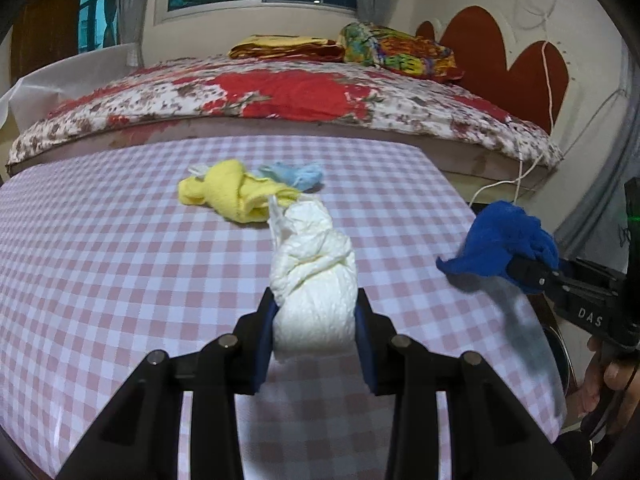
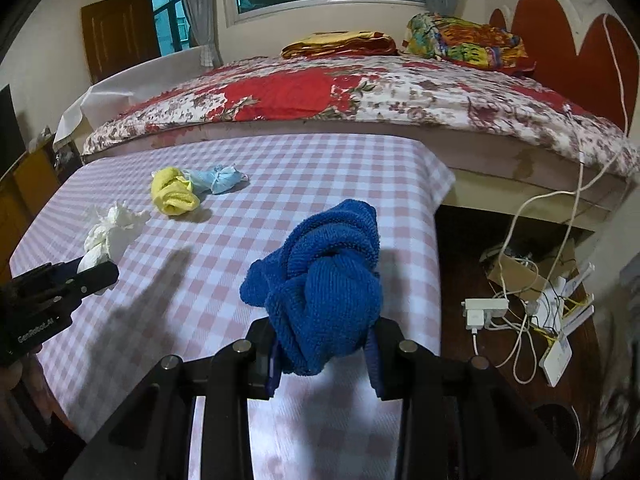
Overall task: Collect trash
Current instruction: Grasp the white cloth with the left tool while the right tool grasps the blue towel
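My left gripper (image 1: 316, 320) is shut on a knotted white cloth bundle (image 1: 314, 272), held above the pink checked table (image 1: 120, 260); the same white bundle (image 2: 108, 232) and the left gripper (image 2: 94, 270) show at the left of the right wrist view. My right gripper (image 2: 324, 350) is shut on a crumpled blue towel (image 2: 324, 280), lifted over the table's right part; the blue towel (image 1: 500, 236) and the right gripper (image 1: 516, 268) appear at the right of the left wrist view. A yellow cloth (image 1: 232, 194) and a pale blue bundle (image 1: 296, 174) lie together on the table farther back.
A bed with a floral quilt (image 1: 300, 96) runs along the table's far edge. Right of the table, a low wooden surface holds a power strip and tangled cables (image 2: 520, 304). A person's hand (image 1: 608, 384) grips the right tool.
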Motion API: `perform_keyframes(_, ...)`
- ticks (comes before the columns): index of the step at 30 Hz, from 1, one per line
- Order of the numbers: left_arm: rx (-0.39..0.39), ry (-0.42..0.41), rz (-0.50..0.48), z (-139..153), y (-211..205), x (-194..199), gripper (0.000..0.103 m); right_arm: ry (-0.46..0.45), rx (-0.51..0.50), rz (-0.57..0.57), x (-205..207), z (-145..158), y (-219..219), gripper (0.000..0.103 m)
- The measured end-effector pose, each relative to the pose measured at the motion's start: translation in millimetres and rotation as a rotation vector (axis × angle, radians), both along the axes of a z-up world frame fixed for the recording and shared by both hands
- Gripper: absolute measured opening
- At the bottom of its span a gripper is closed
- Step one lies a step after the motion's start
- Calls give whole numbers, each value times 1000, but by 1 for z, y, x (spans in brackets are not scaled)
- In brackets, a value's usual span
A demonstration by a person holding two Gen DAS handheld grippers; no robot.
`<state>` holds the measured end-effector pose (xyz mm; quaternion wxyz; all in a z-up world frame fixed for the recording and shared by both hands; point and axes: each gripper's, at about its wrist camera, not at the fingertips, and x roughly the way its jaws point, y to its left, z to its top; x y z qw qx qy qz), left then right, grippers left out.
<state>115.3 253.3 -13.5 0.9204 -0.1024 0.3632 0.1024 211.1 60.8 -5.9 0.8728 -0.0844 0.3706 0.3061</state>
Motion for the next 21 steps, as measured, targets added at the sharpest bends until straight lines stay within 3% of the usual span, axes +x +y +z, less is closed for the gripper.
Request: perform_keyframes(21, 31, -27, -114, 14, -65, -19, 38, -58, 44, -45, -46, 26, -58, 31)
